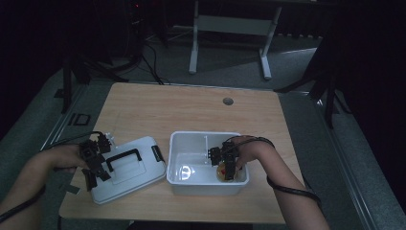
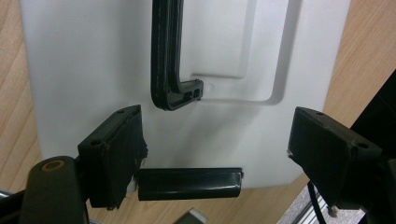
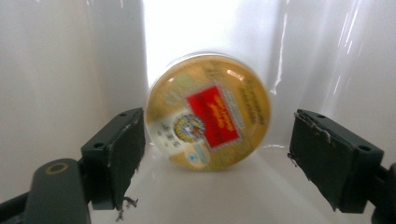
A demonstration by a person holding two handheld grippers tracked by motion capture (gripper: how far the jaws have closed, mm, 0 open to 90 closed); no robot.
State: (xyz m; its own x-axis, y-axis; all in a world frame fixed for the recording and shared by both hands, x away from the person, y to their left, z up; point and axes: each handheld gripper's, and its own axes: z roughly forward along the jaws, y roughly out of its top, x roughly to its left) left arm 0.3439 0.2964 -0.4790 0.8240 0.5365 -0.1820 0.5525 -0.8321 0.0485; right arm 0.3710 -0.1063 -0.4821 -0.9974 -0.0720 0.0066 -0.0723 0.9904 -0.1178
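A pale wooden counter (image 1: 191, 110) with rounded corners carries everything here. On its near half sits an open, white rectangular plastic box (image 1: 191, 139), and just left of it, their corners almost meeting, lies the box's flat white plastic lid (image 1: 139, 179), turned at an angle. The lid bears a black plastic carrying handle (image 2: 166, 56) folded flat in its recess, and a black clip (image 2: 189, 183) at its near edge.

The left tool (image 1: 93, 160) hovers over the lid's left end, held by a hand (image 1: 62, 157) coming in from the left; in the left gripper view its two black jaws stand wide apart with nothing between them, the clip lying below the gap.

The right tool (image 1: 229, 163) reaches down into the box at its right end. Its jaws are also spread wide and grip nothing. Between them, near the left jaw, a round yellow tin with a red label (image 3: 208, 112) leans tilted against the box's white inner wall (image 3: 70, 56), its lower edge on the box floor.
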